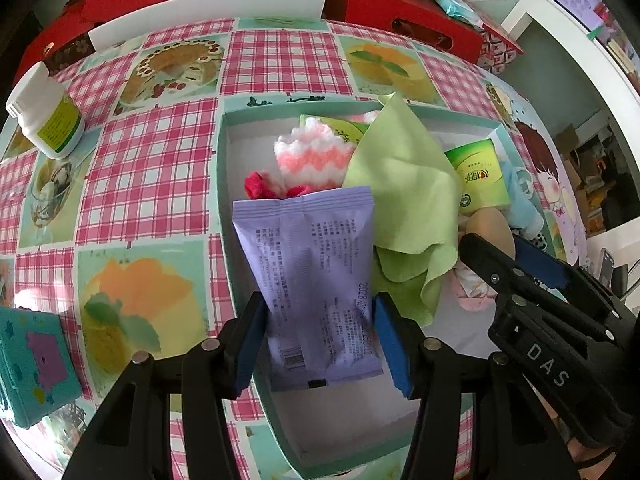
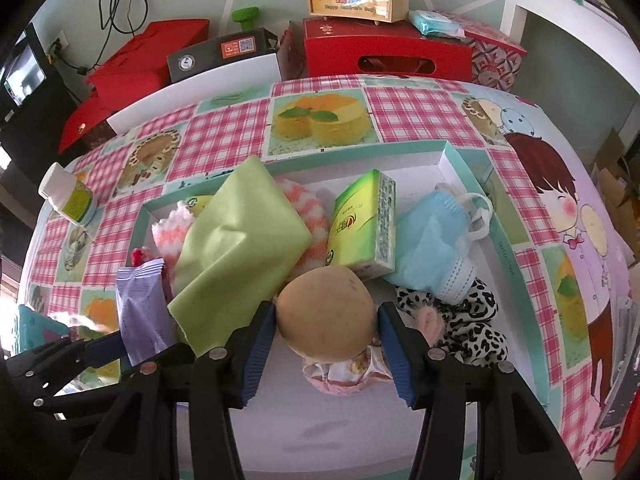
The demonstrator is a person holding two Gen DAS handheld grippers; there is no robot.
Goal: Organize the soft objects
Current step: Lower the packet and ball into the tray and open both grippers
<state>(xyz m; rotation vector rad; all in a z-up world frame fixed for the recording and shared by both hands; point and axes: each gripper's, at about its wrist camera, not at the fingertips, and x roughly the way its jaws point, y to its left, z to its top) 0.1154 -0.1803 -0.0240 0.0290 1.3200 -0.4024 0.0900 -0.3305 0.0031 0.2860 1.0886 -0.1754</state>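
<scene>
**Both soft things sitting over the box, looks like drop-off time**

The purple packet (image 1: 316, 288) sits between the blue pads of the left hand-held gripper (image 1: 320, 340), which is clamped on its lower half. It hangs over the near left part of the shallow box (image 1: 222, 184). At about 3 o'clock from it, the tan doll head (image 2: 326, 312) is between the right hand-held gripper's (image 2: 326, 350) pads, which sit right at its sides; I can't tell if they're pressing or just let go.

Green cloth (image 2: 240, 244), tissue pack (image 2: 360, 228), blue mask (image 2: 432, 248) and a leopard print fabric (image 2: 472, 320) already fill the box on the checked surface (image 1: 152, 168).

My guess: placing step. Next calls for lowering each into bare white floor, then opening the pads wide.
</scene>
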